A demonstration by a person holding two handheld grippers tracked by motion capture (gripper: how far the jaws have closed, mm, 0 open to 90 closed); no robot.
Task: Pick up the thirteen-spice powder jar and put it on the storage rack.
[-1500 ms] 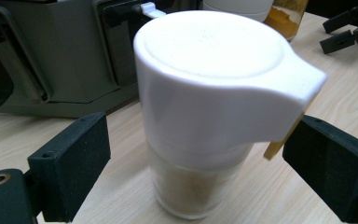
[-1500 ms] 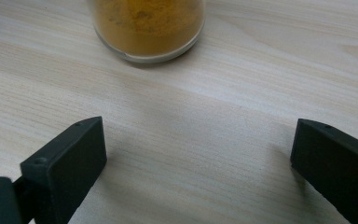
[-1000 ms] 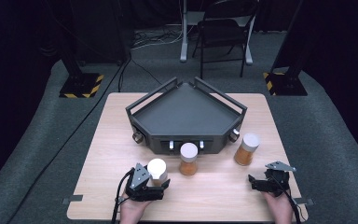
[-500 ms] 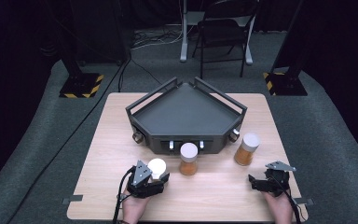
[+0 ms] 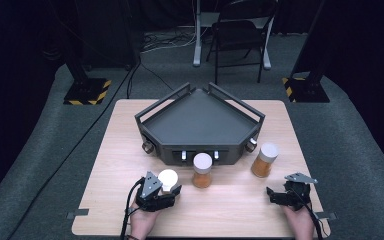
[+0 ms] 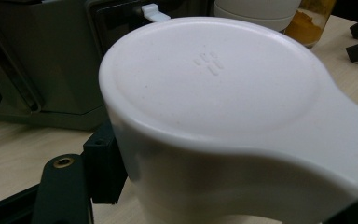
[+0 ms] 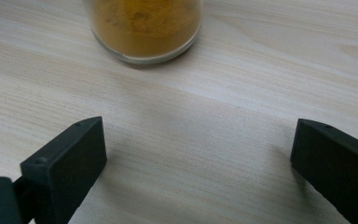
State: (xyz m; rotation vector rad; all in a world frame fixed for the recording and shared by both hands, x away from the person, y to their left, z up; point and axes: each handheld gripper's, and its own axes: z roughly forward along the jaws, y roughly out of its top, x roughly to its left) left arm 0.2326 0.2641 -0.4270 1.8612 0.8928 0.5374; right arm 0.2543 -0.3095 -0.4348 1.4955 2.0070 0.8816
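Three white-capped spice jars stand before the dark tray (image 5: 198,122); my left gripper (image 5: 156,192), nudged closer, clasps one jar (image 6: 223,116); my right gripper (image 7: 198,158) gapes empty.

table (image 5: 230,210) lit from above, surroundings dark; close lid (image 6: 214,93) softly blurred.

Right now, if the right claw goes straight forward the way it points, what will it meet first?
Probably the jar of orange powder: it stands straight ahead of the open right claw, with bare table between them.
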